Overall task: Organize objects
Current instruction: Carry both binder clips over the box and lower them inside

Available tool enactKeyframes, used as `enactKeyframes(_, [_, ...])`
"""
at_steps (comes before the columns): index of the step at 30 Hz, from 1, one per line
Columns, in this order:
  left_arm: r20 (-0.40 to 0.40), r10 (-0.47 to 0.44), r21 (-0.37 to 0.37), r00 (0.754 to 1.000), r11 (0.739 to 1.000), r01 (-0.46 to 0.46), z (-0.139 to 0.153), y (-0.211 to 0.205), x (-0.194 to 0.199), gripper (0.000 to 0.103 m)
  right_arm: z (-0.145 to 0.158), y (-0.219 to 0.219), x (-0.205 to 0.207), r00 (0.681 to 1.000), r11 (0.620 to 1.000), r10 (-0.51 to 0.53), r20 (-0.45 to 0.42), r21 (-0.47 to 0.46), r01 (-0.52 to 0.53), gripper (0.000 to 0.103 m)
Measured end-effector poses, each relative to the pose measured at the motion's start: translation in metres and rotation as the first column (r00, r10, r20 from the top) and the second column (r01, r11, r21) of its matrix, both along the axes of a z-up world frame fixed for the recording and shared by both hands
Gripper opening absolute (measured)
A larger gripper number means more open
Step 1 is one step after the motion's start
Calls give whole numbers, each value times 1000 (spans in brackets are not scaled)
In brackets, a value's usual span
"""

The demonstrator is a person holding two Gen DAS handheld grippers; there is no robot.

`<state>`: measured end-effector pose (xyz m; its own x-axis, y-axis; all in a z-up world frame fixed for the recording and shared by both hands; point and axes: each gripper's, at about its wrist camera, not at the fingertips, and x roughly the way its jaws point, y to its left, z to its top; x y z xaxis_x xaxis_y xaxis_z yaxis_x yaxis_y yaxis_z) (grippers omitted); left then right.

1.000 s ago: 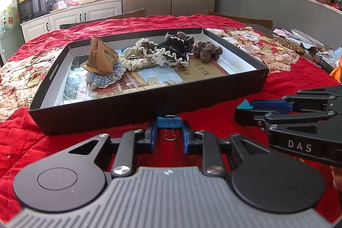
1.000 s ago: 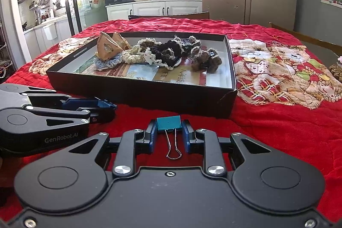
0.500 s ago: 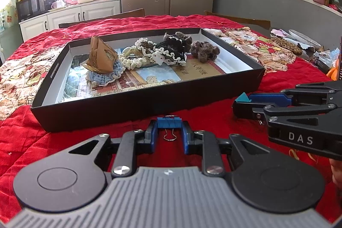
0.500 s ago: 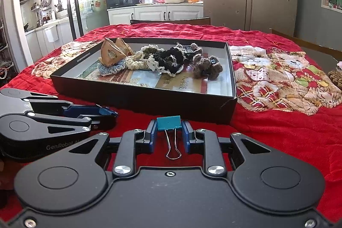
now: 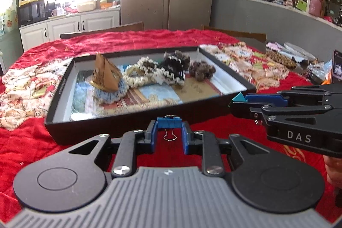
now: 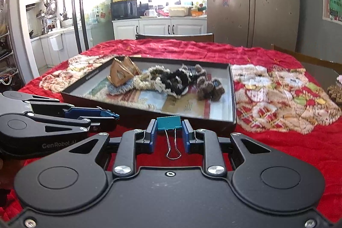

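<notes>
Left gripper (image 5: 169, 131): black linkage arms, blue finger pads, silver pivot screws, grey ribbed housing behind, "GenRobot.AI" on its side. Right gripper (image 6: 169, 131): same black arms, blue pads, smooth black housing, side lettered "DAS".

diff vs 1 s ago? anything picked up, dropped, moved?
Both grippers have risen a little: the black tray sits lower in each view and more of its inside shows. No new grasp or release: the left gripper still clamps the blue binder clip, the right gripper the teal binder clip. The scrunchies and folded paper piece in the tray have not shifted.
</notes>
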<state>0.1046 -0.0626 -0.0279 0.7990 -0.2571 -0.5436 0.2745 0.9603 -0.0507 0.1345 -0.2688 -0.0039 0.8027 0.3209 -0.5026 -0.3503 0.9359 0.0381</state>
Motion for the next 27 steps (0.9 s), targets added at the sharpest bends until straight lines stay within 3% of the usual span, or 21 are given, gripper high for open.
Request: enactKeyframes(27, [151,0,-34,989,999,5,61,7,-6,26,58,6,-8,988,999,9,157,30,-14,23])
